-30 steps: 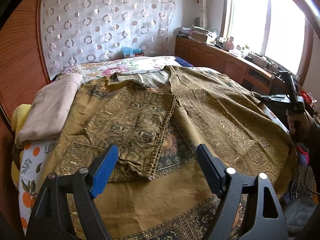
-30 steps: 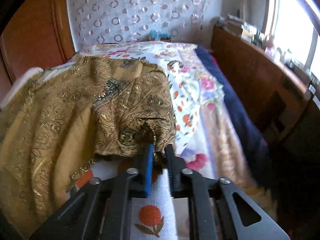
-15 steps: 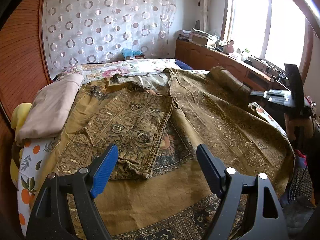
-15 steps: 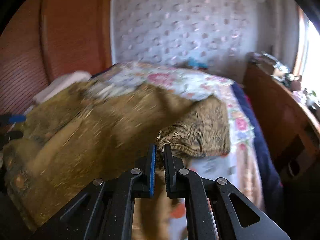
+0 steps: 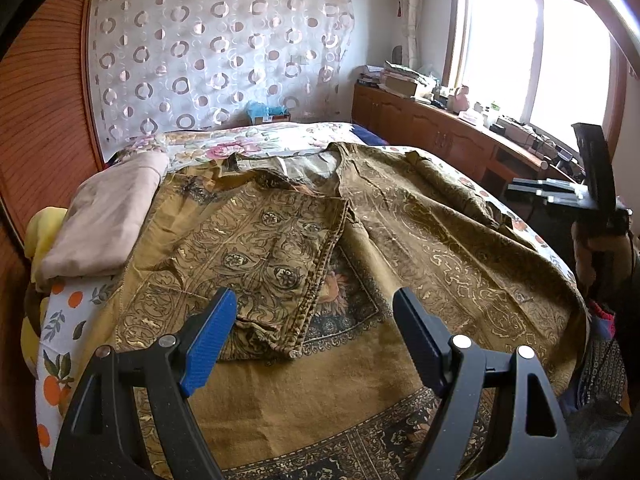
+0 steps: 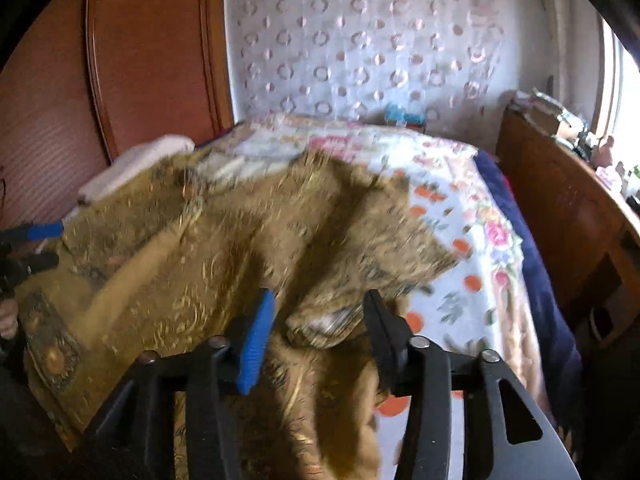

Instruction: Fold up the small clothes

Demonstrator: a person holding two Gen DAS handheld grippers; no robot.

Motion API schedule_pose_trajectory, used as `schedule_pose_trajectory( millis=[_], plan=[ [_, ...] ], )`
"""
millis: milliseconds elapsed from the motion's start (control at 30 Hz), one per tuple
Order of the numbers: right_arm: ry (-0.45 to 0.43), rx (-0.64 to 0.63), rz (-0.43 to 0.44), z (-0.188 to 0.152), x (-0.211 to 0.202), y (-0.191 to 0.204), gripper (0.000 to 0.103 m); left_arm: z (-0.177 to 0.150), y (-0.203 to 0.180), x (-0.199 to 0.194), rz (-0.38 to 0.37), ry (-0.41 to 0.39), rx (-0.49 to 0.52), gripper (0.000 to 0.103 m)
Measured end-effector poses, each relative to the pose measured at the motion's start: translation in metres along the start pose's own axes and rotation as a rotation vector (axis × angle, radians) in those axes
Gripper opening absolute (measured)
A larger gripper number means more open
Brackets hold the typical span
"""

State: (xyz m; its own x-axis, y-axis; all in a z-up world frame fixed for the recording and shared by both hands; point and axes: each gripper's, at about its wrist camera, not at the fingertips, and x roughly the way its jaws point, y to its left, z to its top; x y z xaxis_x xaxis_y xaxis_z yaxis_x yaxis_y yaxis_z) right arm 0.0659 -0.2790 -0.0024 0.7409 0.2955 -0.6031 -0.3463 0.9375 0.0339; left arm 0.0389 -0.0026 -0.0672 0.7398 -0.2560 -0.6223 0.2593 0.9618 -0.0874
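The left gripper [image 5: 310, 336] hangs with its jaws spread wide, holding nothing. Straight ahead at twelve o'clock lies the ochre patterned garment [image 5: 360, 248], spread over the bed [image 5: 68, 344], its folded-over flap ending just beyond the blue pad. At ten o'clock sits a folded beige cloth [image 5: 108, 220].

The right gripper [image 6: 316, 332] is also parted and empty; a rumpled garment corner [image 6: 332, 320] lies between its fingers, contact unclear through blur. The garment runs off toward ten o'clock, bare floral sheet [image 6: 472, 280] at two o'clock.
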Motion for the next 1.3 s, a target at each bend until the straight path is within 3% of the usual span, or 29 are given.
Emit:
schedule_pose_trajectory(
  millis=[133,333,600,700,733,767,833,1067,1300],
  plan=[
    [0.014,0.058,-0.036,0.005,0.008,-0.024,0.050,0.001,-0.001,0.000,-0.004,0.000,0.001,0.081],
    [0.114,0.157,-0.047,0.010,0.059,-0.050,0.050,0.000,-0.001,0.001,-0.004,0.004,0.002,0.081],
    [0.180,0.244,-0.018,0.022,0.104,-0.060,0.050,0.000,-0.002,0.001,-0.005,0.005,0.001,0.081],
    [0.193,0.233,-0.065,0.026,0.110,-0.058,0.029,0.000,-0.003,0.002,-0.005,0.006,0.001,0.081],
    [0.194,0.219,-0.049,0.028,0.111,-0.056,0.017,0.000,-0.003,0.002,-0.005,0.006,0.001,0.081],
    [0.189,0.209,-0.041,0.029,0.112,-0.054,0.010,0.000,-0.003,0.002,-0.004,0.006,0.002,0.081],
    [0.174,0.186,-0.048,0.033,0.108,-0.050,0.008,0.000,-0.003,0.002,-0.003,0.006,0.001,0.081],
    [0.066,0.141,-0.024,0.056,0.086,-0.021,0.007,-0.005,0.000,0.007,-0.002,0.011,-0.013,0.081],
    [0.022,0.029,-0.012,0.072,0.085,0.022,0.007,-0.006,0.001,0.008,0.001,0.012,-0.012,0.081]
  ],
)
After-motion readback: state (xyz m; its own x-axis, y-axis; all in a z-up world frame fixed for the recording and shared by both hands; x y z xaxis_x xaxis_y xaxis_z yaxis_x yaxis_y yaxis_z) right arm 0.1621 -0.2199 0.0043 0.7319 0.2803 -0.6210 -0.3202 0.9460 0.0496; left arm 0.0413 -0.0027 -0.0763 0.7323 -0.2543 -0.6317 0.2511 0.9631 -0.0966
